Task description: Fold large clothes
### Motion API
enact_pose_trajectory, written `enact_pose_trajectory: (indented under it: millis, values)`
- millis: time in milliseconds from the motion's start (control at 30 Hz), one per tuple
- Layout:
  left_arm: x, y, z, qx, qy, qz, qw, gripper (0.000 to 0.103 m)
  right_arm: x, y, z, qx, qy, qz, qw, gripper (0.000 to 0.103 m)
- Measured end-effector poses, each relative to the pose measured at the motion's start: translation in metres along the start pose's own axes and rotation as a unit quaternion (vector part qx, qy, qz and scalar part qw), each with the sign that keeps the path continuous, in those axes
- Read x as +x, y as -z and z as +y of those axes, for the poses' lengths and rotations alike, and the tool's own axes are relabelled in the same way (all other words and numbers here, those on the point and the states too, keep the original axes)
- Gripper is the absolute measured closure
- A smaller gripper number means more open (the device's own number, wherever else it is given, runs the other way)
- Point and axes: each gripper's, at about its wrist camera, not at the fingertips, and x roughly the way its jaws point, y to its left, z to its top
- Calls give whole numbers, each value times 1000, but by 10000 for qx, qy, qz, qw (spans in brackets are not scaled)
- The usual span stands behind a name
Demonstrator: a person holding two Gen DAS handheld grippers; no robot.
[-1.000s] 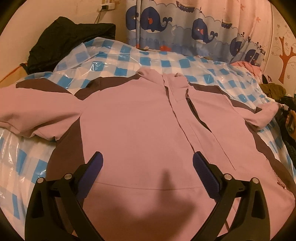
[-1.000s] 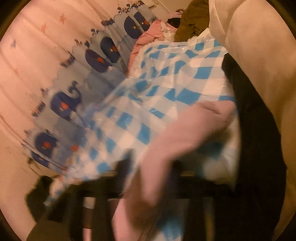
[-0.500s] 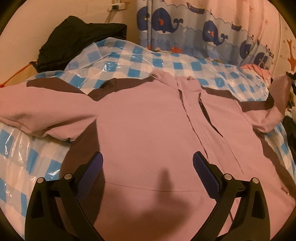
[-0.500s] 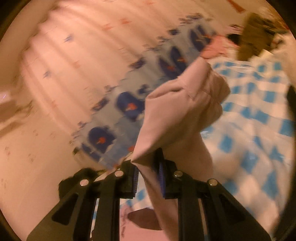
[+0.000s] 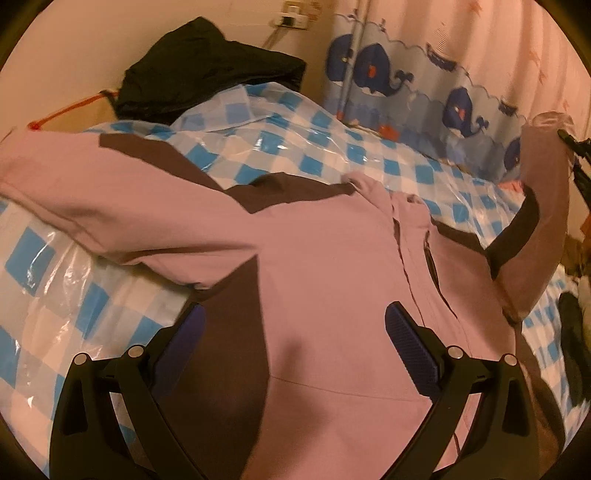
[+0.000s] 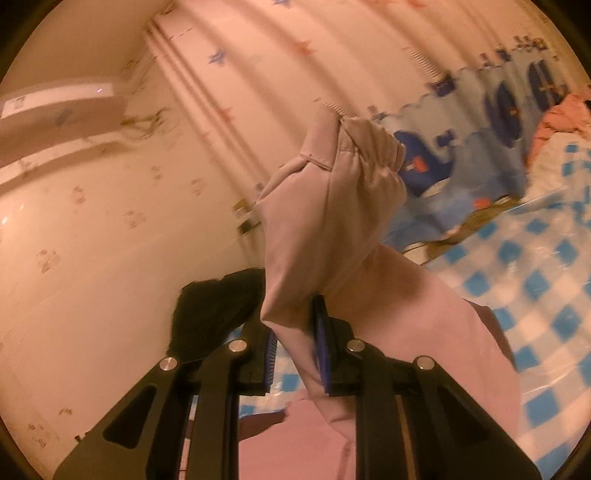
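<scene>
A large pink jacket (image 5: 325, 280) with dark brown panels lies front-up on the blue-and-white checked cover (image 5: 325, 155). Its left sleeve (image 5: 110, 206) is spread out flat. My left gripper (image 5: 295, 332) hovers open over the jacket's lower front, nothing between its blue pads. My right gripper (image 6: 295, 328) is shut on the cuff of the right sleeve (image 6: 332, 206), which stands bunched above its pads. In the left wrist view that sleeve (image 5: 535, 229) hangs lifted at the right edge, above the bed.
A black garment (image 5: 207, 66) is piled by the wall at the far left. A whale-print curtain (image 5: 424, 85) hangs behind the bed. More clothes (image 6: 565, 122) are heaped at the far right. A wall socket (image 5: 293, 20) is above the black pile.
My right gripper has risen fast with the right sleeve, lifting it off the bed and swinging it over. The left gripper drifted left over the jacket and stayed open.
</scene>
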Motion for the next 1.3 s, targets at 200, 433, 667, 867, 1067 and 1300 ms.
enact_pose_trajectory:
  millis: [200, 433, 667, 867, 1067, 1300]
  values:
    - [-8, -7, 22, -204, -84, -76, 9997, 9, 50, 48, 37, -175, -232, 388, 9988, 83]
    - [-13, -9, 48, -563, -47, -43, 9984, 9, 96, 122, 75, -395, -367, 860, 9948, 81]
    - [-18, -10, 63, -731, -33, -61, 9973, 9, 139, 226, 93, -1107, -268, 1748, 9780, 81]
    - [-20, -10, 66, -735, 18, -39, 9973, 9, 156, 283, 96, -1699, -220, 2455, 9541, 81]
    - [-19, -9, 65, -743, 58, 3, 9972, 9, 145, 282, 101, -1710, -495, 2434, 9535, 81]
    - [-17, -8, 66, -804, 109, 34, 9967, 9, 153, 319, 101, -1995, -760, 3641, 9066, 65]
